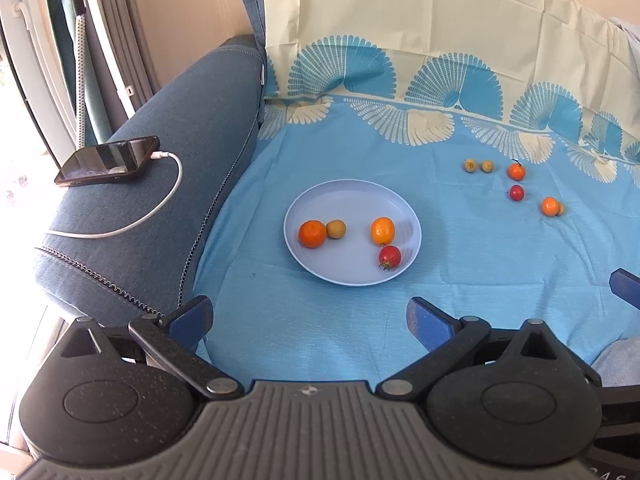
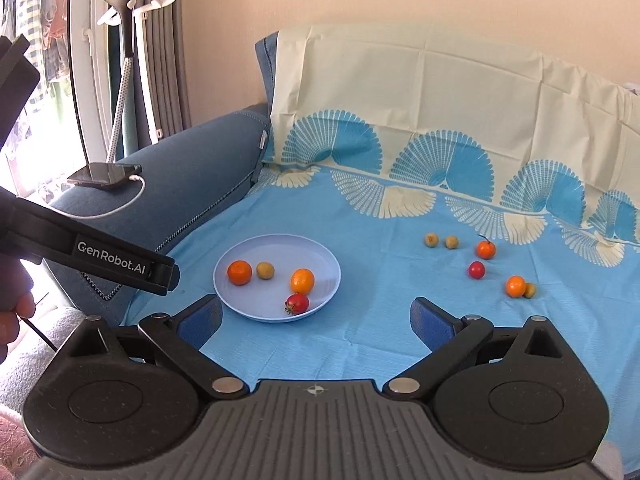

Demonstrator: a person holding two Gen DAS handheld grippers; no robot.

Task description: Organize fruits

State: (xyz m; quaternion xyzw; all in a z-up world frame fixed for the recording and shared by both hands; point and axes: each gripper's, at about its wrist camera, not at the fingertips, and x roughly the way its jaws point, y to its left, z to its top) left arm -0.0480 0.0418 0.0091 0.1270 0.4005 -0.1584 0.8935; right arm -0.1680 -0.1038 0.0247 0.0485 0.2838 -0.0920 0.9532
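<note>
A pale blue plate (image 1: 352,276) (image 2: 276,242) lies on the blue cloth and holds two oranges (image 1: 312,233) (image 2: 302,281), a small green fruit (image 1: 335,228) (image 2: 265,270) and a red tomato (image 1: 389,256) (image 2: 297,303). To its right, loose on the cloth, lie two green fruits (image 1: 478,165) (image 2: 440,240), two oranges (image 1: 516,171) (image 2: 485,249), a red fruit (image 1: 516,192) (image 2: 476,269) and another green fruit (image 2: 530,290). My left gripper (image 1: 309,316) is open and empty, short of the plate. My right gripper (image 2: 316,316) is open and empty, near the plate's front rim.
A blue sofa arm (image 1: 168,184) (image 2: 192,176) on the left carries a phone (image 1: 108,161) (image 2: 105,175) on a white charging cable. A cream and blue cloth covers the backrest (image 1: 400,12). The left gripper's body (image 2: 104,260) and a hand (image 2: 12,316) enter the right wrist view at left.
</note>
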